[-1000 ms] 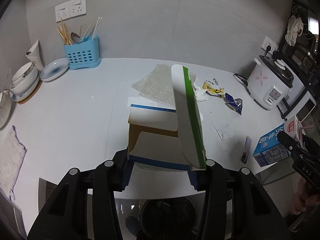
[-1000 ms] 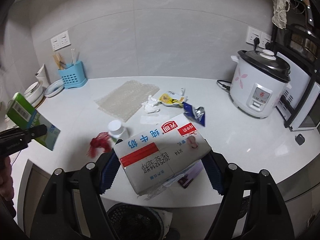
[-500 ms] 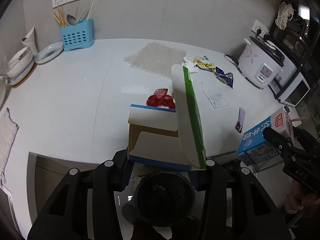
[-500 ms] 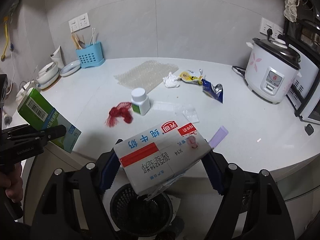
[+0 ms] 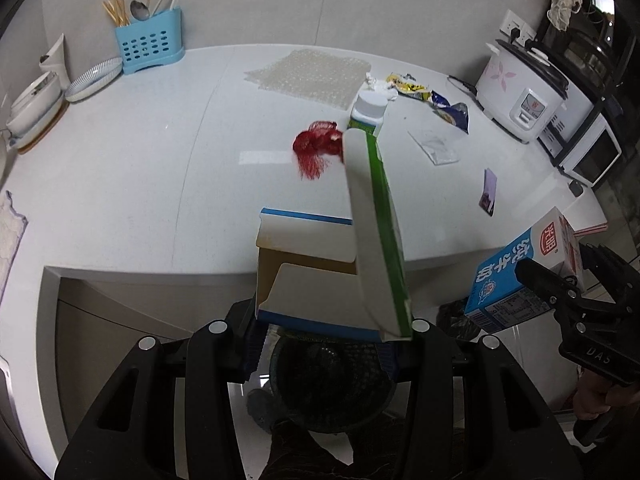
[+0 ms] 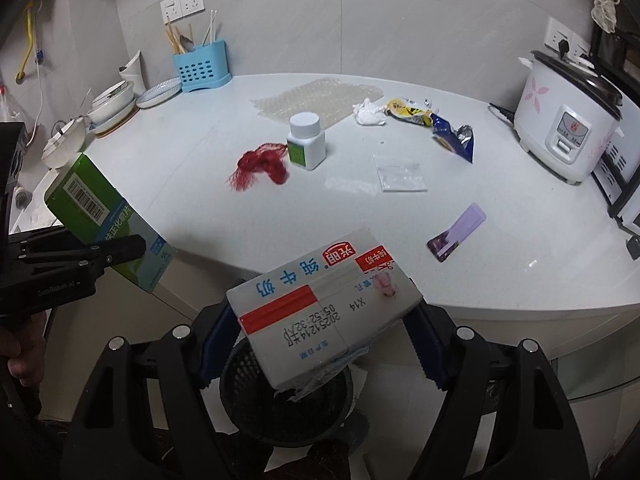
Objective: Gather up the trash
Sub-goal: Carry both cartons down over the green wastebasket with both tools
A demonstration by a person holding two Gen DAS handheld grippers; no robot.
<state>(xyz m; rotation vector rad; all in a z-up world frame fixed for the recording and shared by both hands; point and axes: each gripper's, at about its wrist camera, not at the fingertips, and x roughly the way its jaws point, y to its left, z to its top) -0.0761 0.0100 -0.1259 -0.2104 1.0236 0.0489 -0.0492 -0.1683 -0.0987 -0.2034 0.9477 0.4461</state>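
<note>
Left wrist view —
A: left tool (image 5: pixel 332 332) clamps the green-and-white opened cardboard box (image 5: pixel 332 276) over the black mesh bin (image 5: pixel 332 384); light, crushable.
B: right tool (image 6: pixel 320 344) pinches the blue-and-white milk carton (image 6: pixel 320 308) by its flat sides; stiff, slippery; both hang past the desk (image 6: pixel 500 264).

An opened green-and-white carton (image 5: pixel 376 240) and a blue-and-white milk carton (image 6: pixel 324 312) hang tilted above the black mesh bin (image 6: pixel 280 404).

Left claw (image 5: pixel 330 336) tilts steeply down, pads clamped on a box (image 5: pixel 332 248). At its 3 o'clock, right claw (image 6: pixel 320 344) grips a carton (image 6: pixel 320 304), likewise tilted.
</note>
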